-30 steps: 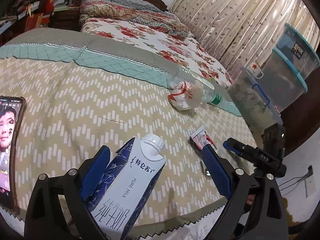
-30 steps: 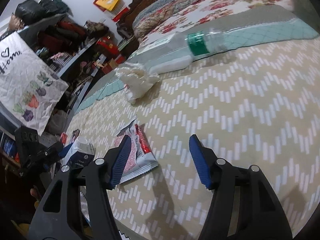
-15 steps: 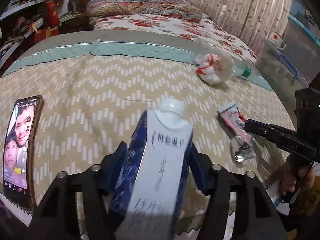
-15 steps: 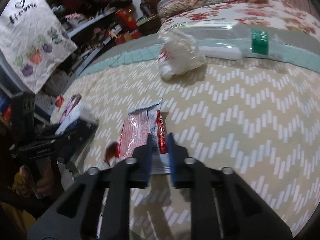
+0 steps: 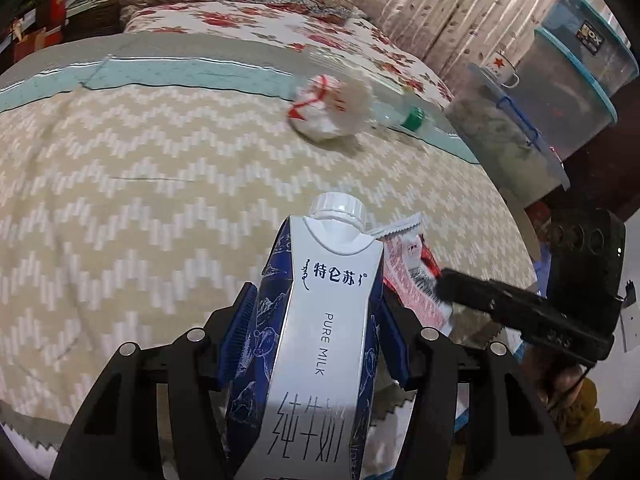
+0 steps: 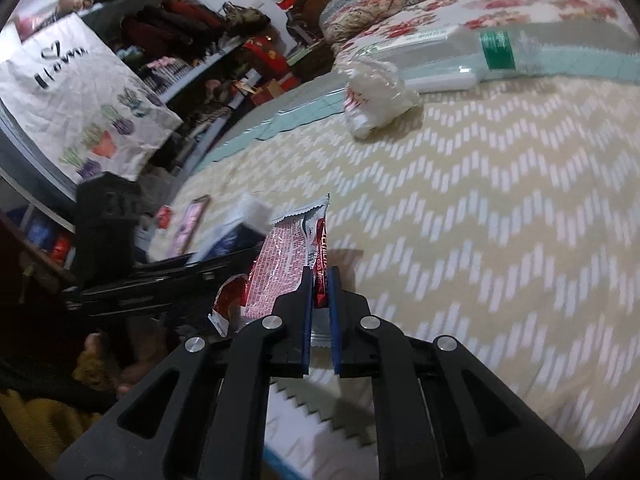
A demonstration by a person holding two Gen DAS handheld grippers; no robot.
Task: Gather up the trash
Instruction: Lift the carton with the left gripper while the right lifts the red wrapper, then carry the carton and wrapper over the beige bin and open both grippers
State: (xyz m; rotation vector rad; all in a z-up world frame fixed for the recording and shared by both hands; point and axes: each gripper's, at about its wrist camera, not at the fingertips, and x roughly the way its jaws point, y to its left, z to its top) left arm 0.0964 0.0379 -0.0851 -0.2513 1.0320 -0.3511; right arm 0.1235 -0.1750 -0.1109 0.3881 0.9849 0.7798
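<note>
We hold a milk carton (image 5: 320,320) in our left gripper (image 5: 314,332), its blue pads (image 5: 236,332) pressed against the carton's two dark blue sides, so the jaws are closed on it at about the carton's width. The carton points away from us with its white cap (image 5: 339,208) at the far end, and it appears raised off the bedspread (image 5: 140,200), which is beige with a white zigzag pattern. Our right gripper (image 6: 319,280) is pinched almost fully together on a red and white snack wrapper (image 6: 288,264), gripping it near its right edge while the rest of the wrapper fans out to the left; whether the wrapper touches the bedspread we cannot tell. In the left wrist view the same wrapper (image 5: 408,276) shows just to the right of the carton, with the black body of the right gripper reaching in over it. In the right wrist view the carton (image 6: 236,236) is blurred, just left of the wrapper. Farther up the bedspread lies a crumpled white plastic bag (image 5: 328,108) with red print, and touching it on the far side is a clear plastic bottle (image 6: 472,60) lying on its side, with a green label and green cap (image 5: 413,117). A phone (image 6: 188,228) lies near the bedspread's left edge in the right wrist view.
</note>
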